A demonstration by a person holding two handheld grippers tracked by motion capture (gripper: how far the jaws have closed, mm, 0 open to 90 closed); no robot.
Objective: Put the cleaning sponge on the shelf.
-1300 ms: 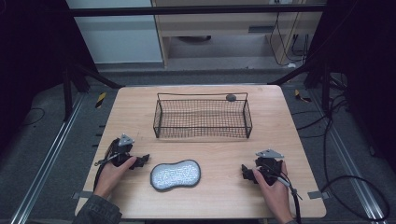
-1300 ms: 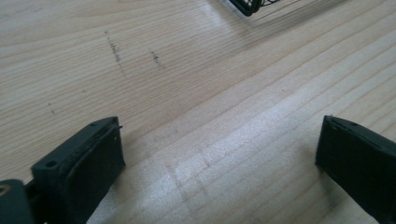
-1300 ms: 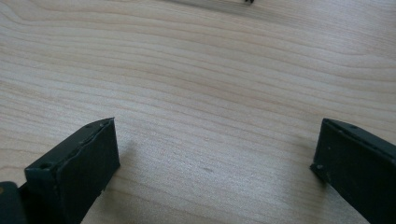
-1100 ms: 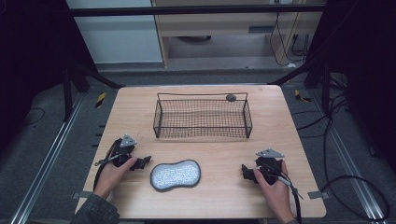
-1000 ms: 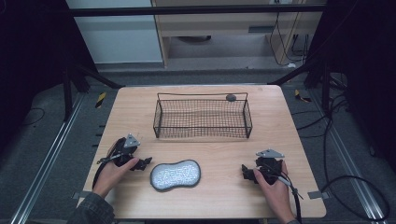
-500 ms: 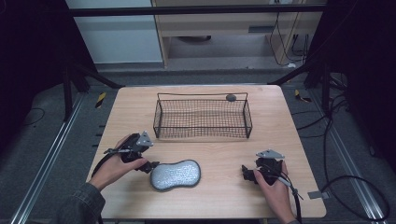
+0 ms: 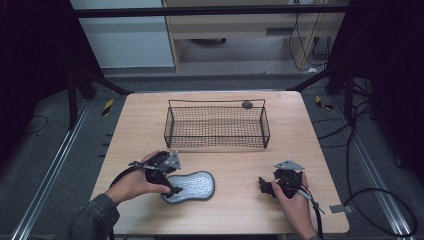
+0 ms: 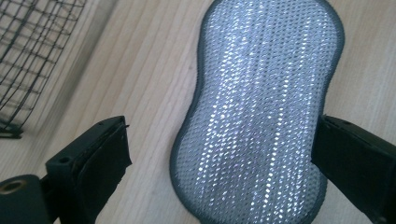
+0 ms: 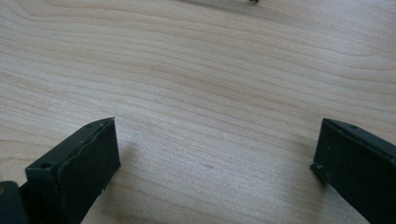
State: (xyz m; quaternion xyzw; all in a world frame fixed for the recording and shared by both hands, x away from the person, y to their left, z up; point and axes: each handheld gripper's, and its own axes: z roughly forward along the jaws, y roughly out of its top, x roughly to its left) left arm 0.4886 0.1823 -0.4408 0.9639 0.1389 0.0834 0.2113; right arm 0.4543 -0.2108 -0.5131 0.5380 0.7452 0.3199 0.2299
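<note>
table (image 7: 235, 165) under both claws; wire basket (image 7: 217, 125) beyond left gripper (image 8: 219, 163), empty. silver scrubbing pad (image 8: 261, 107) flat between its wide-open jaws, ungripped. best lowered further, centred on pad's narrow waist, then closed. right gripper (image 9: 215, 158) wide open, holding nothing.

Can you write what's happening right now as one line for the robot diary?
left gripper: open, jaws either side of sponge | right gripper: open over bare table | basket: empty
</note>
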